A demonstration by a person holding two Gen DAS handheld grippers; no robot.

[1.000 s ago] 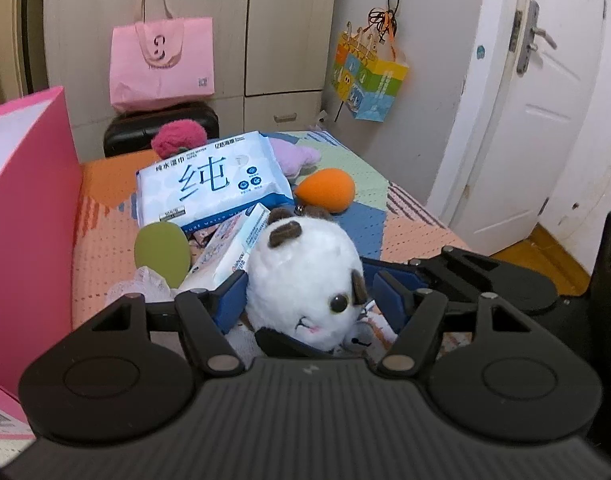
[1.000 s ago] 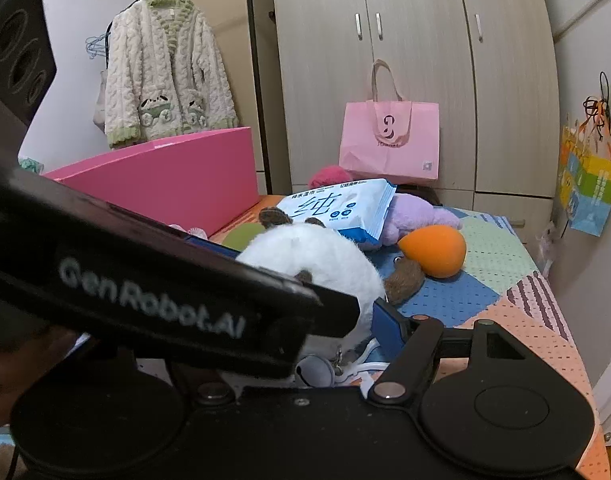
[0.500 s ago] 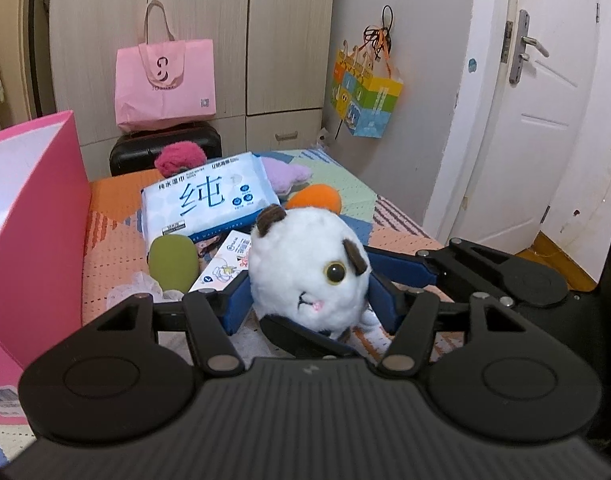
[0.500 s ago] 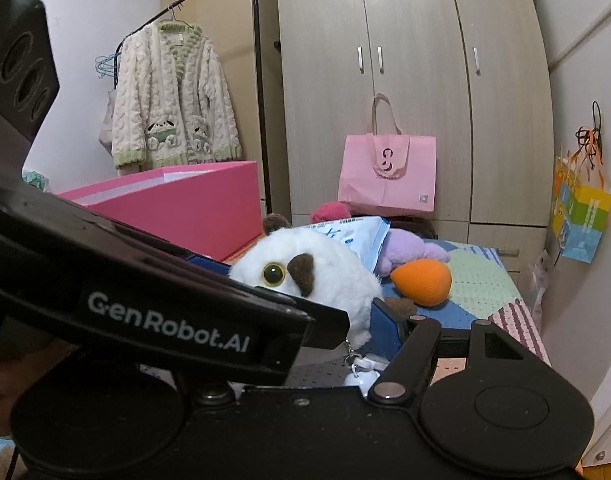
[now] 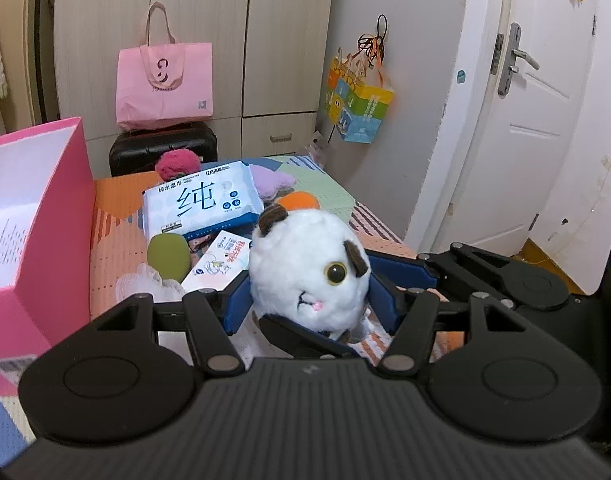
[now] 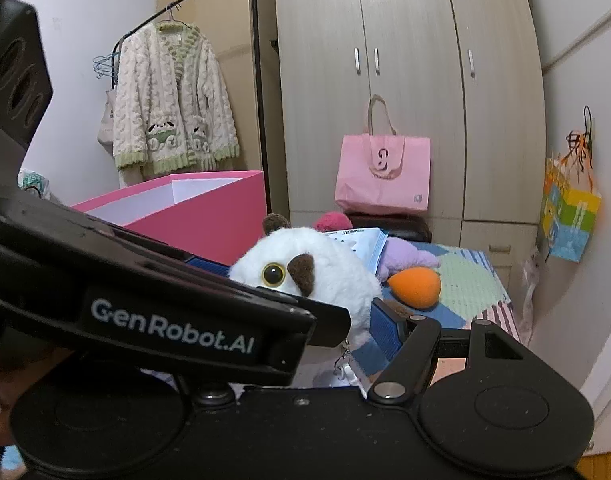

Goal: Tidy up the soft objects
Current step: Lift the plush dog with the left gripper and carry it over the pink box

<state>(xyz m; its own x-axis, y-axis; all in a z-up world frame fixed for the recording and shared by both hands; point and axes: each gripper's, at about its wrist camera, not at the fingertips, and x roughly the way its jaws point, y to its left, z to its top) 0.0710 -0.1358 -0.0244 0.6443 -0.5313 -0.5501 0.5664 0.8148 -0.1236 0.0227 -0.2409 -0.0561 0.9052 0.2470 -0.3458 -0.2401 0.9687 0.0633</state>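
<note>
A white plush toy (image 5: 307,272) with brown ears sits between the blue pads of both grippers, lifted above the patchwork mat. My left gripper (image 5: 307,300) is shut on it from its two sides. My right gripper (image 6: 305,304) also grips it; the toy (image 6: 305,268) shows there with the left gripper's body across the foreground. Left on the mat are a blue-white wet-wipes pack (image 5: 201,204), an orange sponge (image 6: 415,286), a green sponge (image 5: 168,256), a purple plush (image 6: 405,256) and a red pompom (image 5: 176,162).
An open pink box (image 5: 53,216) stands at the left of the mat; it also shows in the right wrist view (image 6: 209,220). A small tissue pack (image 5: 221,264) and white lace lie near the green sponge. A black case with a pink tote (image 5: 165,80) stands behind. A door is at right.
Both grippers have risen with the plush toy, which lifted off the pile and turned so that its eye faces the cameras. The other objects stayed in place.
</note>
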